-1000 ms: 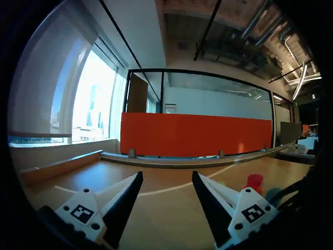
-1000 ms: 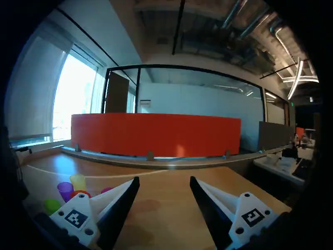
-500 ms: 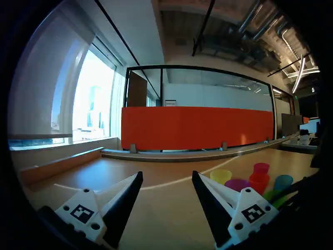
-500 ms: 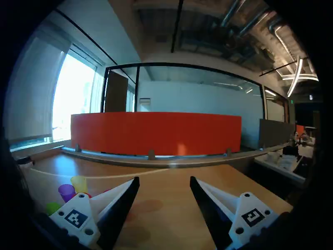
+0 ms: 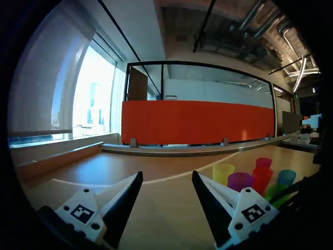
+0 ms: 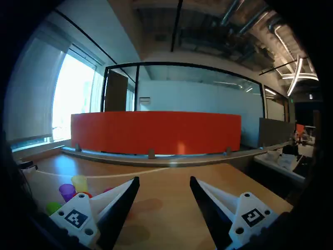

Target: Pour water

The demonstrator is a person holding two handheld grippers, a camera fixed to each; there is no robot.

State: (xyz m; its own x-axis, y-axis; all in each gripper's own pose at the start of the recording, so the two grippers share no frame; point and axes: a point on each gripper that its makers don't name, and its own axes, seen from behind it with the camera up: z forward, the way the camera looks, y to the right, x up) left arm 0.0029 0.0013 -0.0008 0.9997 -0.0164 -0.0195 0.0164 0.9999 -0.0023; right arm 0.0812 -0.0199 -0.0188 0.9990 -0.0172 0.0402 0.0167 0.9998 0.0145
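The left gripper [image 5: 166, 173] hovers low over the wooden counter [image 5: 166, 216]. Its jaws are spread wide with nothing between them. In the left gripper view the cups [image 5: 260, 179] stand upright in a tight cluster on the counter, just beyond the right-hand finger. The yellow cup [image 5: 223, 173] is nearest the middle, with the purple cup [image 5: 240, 181] just beside it. Next comes the red cup [image 5: 262, 177] with the pink cup [image 5: 264, 162] behind it, and the blue cup [image 5: 286, 177] farther right. The green cup [image 5: 275, 192] is closest and partly hidden by the finger. Whether any cup holds water cannot be told.

The right gripper [image 6: 164, 178] likewise has its jaws wide apart and empty above the counter. In the right gripper view the cups sit at lower left beside the left-hand finger: yellow cup [image 6: 79, 182], purple cup [image 6: 67, 191], green cup [image 6: 53, 207]. An orange partition [image 5: 195, 123] runs along the counter's far edge, and a bright window [image 5: 93, 104] is at the left.
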